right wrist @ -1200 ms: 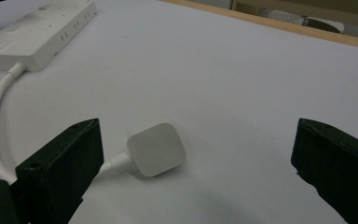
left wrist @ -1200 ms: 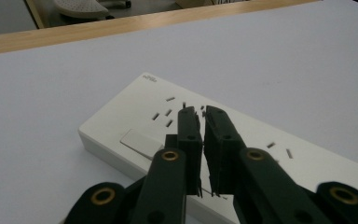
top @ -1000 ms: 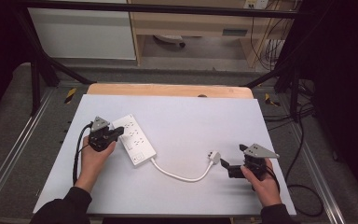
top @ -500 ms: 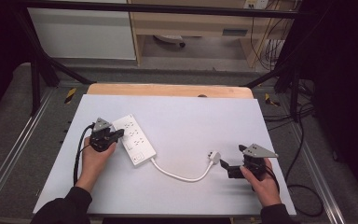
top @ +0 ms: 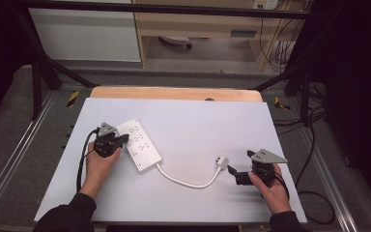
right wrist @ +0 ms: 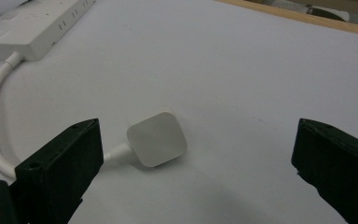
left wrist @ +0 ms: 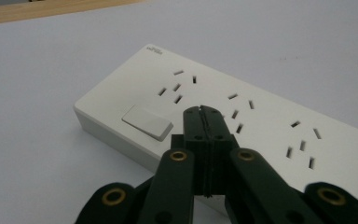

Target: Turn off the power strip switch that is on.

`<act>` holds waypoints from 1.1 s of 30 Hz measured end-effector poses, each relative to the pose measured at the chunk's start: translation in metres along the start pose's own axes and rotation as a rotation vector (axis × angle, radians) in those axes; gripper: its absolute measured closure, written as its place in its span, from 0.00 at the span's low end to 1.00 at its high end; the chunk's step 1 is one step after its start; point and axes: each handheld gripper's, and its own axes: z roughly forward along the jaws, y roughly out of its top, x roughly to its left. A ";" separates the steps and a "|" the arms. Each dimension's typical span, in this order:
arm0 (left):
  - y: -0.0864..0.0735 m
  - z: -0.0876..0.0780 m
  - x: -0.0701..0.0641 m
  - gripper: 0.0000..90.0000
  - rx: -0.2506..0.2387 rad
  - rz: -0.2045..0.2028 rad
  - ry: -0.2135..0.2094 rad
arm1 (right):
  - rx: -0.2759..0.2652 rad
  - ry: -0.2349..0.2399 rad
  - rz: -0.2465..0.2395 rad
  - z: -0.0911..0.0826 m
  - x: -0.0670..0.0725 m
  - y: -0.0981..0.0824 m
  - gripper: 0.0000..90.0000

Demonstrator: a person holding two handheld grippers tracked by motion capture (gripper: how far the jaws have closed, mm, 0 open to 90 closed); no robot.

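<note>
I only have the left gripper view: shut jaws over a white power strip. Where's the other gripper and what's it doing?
Observer: The right gripper sits at the table's near right, jaws wide open, aimed at the plug.
Operator: Is it touching the plug?
Observer: No. In the right gripper view the plug lies flat on the table between the open jaws, apart from both.
Operator: Is the plug wired to my strip?
Observer: Yes. The high view shows a white cord curving from the power strip to the plug.
Operator: And my gripper?
Observer: The left gripper is at the strip's left edge.
</note>
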 end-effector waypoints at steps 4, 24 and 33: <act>0.000 0.001 -0.001 1.00 0.000 0.004 0.000 | -0.001 0.001 -0.001 0.000 0.001 0.000 0.03; -0.001 0.003 0.001 1.00 0.000 -0.017 -0.021 | 0.002 0.001 0.000 0.000 0.001 0.000 0.03; -0.001 0.003 0.002 1.00 -0.002 -0.032 -0.038 | 0.003 0.001 -0.001 0.000 0.001 0.000 0.03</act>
